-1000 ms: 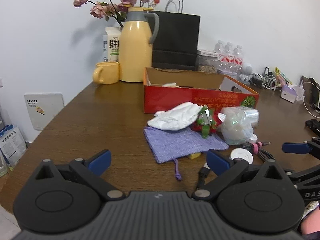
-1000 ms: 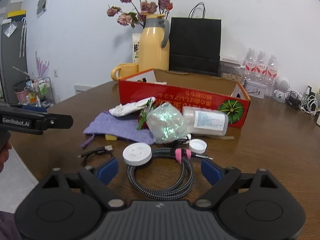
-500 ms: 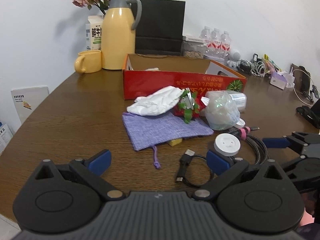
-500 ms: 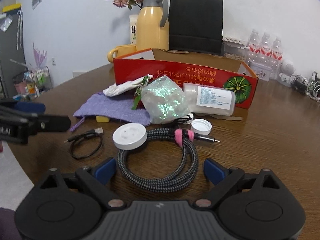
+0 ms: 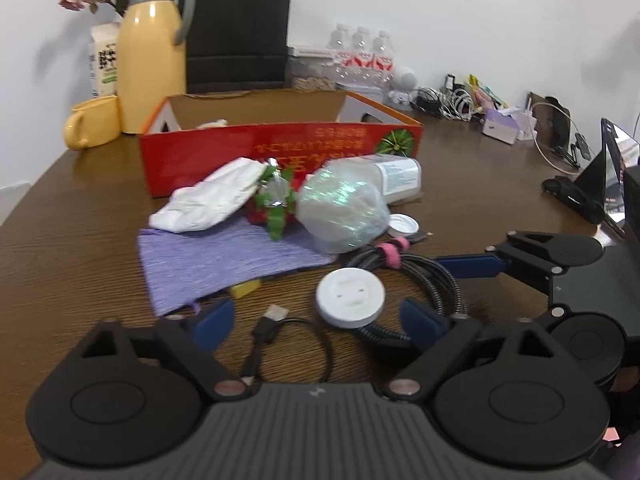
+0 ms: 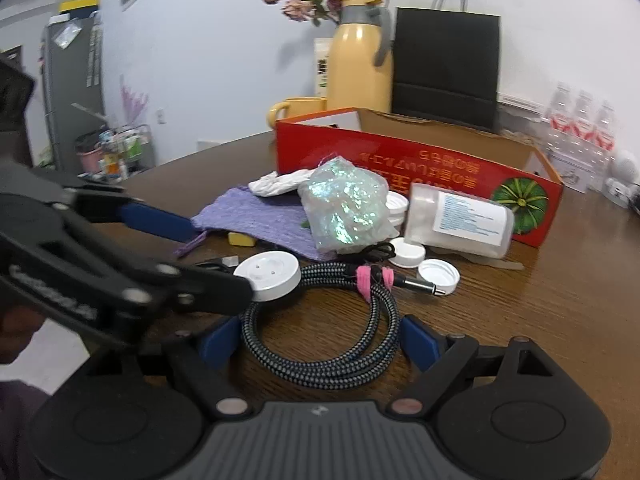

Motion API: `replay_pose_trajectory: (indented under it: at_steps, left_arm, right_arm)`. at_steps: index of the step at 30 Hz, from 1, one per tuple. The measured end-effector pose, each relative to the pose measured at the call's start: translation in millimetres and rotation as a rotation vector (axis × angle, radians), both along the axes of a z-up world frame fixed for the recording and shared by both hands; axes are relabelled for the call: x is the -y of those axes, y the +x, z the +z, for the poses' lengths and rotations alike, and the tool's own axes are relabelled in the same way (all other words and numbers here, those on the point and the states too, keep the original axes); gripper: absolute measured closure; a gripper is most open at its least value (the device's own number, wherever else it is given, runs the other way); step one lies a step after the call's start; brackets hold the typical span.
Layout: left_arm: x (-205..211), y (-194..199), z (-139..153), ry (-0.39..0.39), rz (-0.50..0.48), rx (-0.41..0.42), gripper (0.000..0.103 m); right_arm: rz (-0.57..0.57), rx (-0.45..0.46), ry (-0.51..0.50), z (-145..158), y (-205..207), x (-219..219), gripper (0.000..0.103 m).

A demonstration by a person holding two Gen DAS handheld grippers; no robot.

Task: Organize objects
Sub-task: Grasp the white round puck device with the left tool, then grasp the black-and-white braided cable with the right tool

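A pile of loose objects lies before the red cardboard box (image 5: 224, 152) (image 6: 400, 156): a purple pouch (image 5: 216, 264), a white cloth (image 5: 208, 200), a shiny plastic bag (image 5: 344, 208) (image 6: 344, 208), a white puck with a thin USB cable (image 5: 350, 298) (image 6: 272, 276), a braided cable coil (image 6: 324, 336) (image 5: 432, 280) and a plastic jar (image 6: 460, 220). My left gripper (image 5: 320, 320) is open, its fingers either side of the puck and USB plug. My right gripper (image 6: 320, 340) is open, straddling the braided coil.
A yellow jug (image 5: 152, 60), yellow mug (image 5: 92, 126), black paper bag (image 5: 238, 32) and water bottles (image 5: 362, 56) stand behind the box. White caps (image 6: 438, 276) lie by the jar. Chargers and cables (image 5: 460, 100) clutter the far right.
Both grippers have moved forward and toward each other. The left one has closed in on the puck and USB cable, the right one on the braided coil. Both stay open.
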State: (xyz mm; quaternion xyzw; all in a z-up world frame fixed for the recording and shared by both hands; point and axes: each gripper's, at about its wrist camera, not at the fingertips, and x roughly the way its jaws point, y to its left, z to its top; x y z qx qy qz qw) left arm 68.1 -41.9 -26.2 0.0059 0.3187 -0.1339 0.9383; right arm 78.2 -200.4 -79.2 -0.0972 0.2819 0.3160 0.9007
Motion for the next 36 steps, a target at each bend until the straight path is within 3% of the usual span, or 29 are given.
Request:
replay_pose_trajectory:
  at_steps: [2,6,7,8,9,21,36]
  left_arm:
    - [3.1,3.0,-1.9,-0.005,-0.013,-0.016,0.029]
    - [7.4,5.9,-3.5,-0.019,-0.033,-0.021,0.034]
    - [8.3,6.8,-4.0,-0.021,-0.035,-0.023,0.041]
    - [9.1,8.0,-4.6,-0.020,-0.034,-0.025,0.059]
    - [9.2,8.8,-5.6,-0.023,-0.037,-0.030,0.062]
    - [0.0,-5.8,5.4,-0.033,-0.014,0.046,0.063]
    - [-16.9,-12.3,14.6,-0.049,0.042,0.077,0.063]
  right_arm:
    - [0.024,-0.003,-0.001,0.4,2.6,1.0,0.017]
    - [0.050,0.000,-0.004,0.8,3.1,-0.1,0.017]
    - [0.054,-0.001,-0.002,0.6,3.0,-0.5,0.017]
    - [0.057,-0.001,0.001,0.4,2.8,-0.1,0.017]
    - [0.058,0.000,0.003,0.2,2.5,0.1,0.017]
    - [-0.015,0.013,0.002,-0.5,-1.9,7.7,0.018]
    - [-0.112,0.072,0.001,16.7,-19.0,36.2,0.019]
